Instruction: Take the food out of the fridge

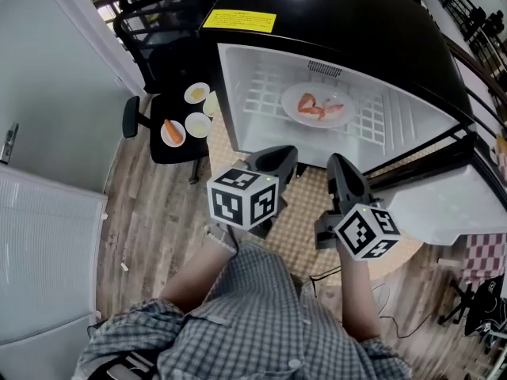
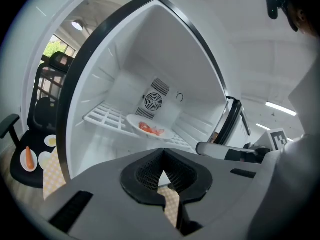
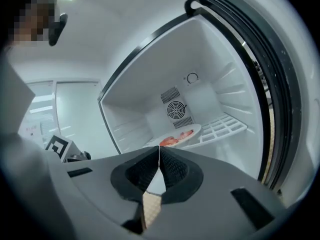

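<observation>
**Both grippers shut and empty before the open fridge**

We see the left gripper (image 2: 162, 160) with its jaws brought together at the tips. Nothing is between them and they touch nothing. The right gripper (image 3: 159, 153) is the same, with its tips meeting and nothing held. Both hang side by side just outside the fridge (image 1: 333, 30), pointing into its open front and well apart from what is inside.

The food (image 1: 321, 108) is a few reddish pieces on a white plate (image 1: 290, 111). The plate rests on the white wire shelf (image 1: 257, 93) near the middle of the compartment, in front of the round fan grille on the back wall. From the head view, the pieces lie with their long axis across the fridge's width, roughly parallel to its open front. We cannot tell what kind of food it is.

A yellow label (image 1: 239, 20) sits on the fridge's black top, but its print is too small for us to read. The only other markings we see are the black-and-white squares on the grippers' cubes.

Left of the fridge stands a black chair (image 1: 179, 147) carrying three small dishes (image 1: 197, 93), one of them holding a carrot (image 1: 173, 130).
</observation>
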The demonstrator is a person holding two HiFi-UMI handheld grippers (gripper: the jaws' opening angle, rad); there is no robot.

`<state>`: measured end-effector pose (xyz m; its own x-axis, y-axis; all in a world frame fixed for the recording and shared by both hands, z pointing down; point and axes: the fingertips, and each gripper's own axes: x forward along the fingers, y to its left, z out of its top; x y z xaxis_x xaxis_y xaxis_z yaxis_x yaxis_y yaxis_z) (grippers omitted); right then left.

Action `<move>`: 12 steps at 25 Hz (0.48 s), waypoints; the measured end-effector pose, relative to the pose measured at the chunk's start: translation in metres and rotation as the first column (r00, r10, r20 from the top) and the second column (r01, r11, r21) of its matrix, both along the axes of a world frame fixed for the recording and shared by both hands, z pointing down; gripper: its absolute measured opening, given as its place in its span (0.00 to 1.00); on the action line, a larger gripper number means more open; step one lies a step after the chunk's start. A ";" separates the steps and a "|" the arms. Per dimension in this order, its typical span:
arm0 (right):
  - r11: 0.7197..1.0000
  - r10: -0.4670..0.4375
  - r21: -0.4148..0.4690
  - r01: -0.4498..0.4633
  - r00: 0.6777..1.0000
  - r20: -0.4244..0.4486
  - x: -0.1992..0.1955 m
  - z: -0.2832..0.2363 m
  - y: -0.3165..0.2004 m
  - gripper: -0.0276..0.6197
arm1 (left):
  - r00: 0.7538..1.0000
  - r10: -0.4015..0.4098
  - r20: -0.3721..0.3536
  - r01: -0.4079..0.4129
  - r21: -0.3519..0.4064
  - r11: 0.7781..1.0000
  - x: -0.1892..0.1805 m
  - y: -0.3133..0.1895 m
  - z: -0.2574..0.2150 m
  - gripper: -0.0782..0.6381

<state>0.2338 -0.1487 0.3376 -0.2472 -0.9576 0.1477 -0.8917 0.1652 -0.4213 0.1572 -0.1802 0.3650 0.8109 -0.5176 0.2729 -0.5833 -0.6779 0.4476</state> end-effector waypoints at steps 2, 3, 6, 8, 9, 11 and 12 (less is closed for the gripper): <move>1.000 0.001 -0.008 0.000 0.994 0.109 0.005 0.004 -0.006 0.06 | 0.999 -0.010 -0.046 0.009 -0.019 1.000 0.004 -0.004 -0.003 0.12; 1.000 0.001 -0.015 0.001 0.987 0.159 0.007 0.007 -0.009 0.06 | 0.997 -0.021 -0.079 0.018 -0.038 0.999 0.005 -0.006 -0.004 0.12; 0.999 0.013 -0.036 -0.004 0.966 0.260 0.015 0.013 -0.016 0.06 | 0.980 -0.072 -0.187 0.047 -0.136 0.990 0.006 -0.015 -0.004 0.12; 0.999 0.020 -0.048 -0.005 0.952 0.307 0.019 0.016 -0.021 0.06 | 0.963 -0.110 -0.246 0.061 -0.199 0.978 0.006 -0.022 -0.002 0.12; 0.999 0.022 -0.053 -0.004 0.942 0.335 0.020 0.017 -0.024 0.06 | 0.954 -0.127 -0.272 0.065 -0.227 0.972 0.007 -0.025 -0.002 0.12; 0.998 0.026 -0.062 -0.002 0.921 0.389 0.021 0.018 -0.029 0.06 | 0.934 -0.160 -0.320 0.069 -0.279 0.958 0.007 -0.031 -0.001 0.12; 0.998 0.025 -0.062 0.000 0.912 0.409 0.021 0.018 -0.031 0.06 | 0.923 -0.177 -0.341 0.070 -0.304 0.950 0.008 -0.033 0.000 0.12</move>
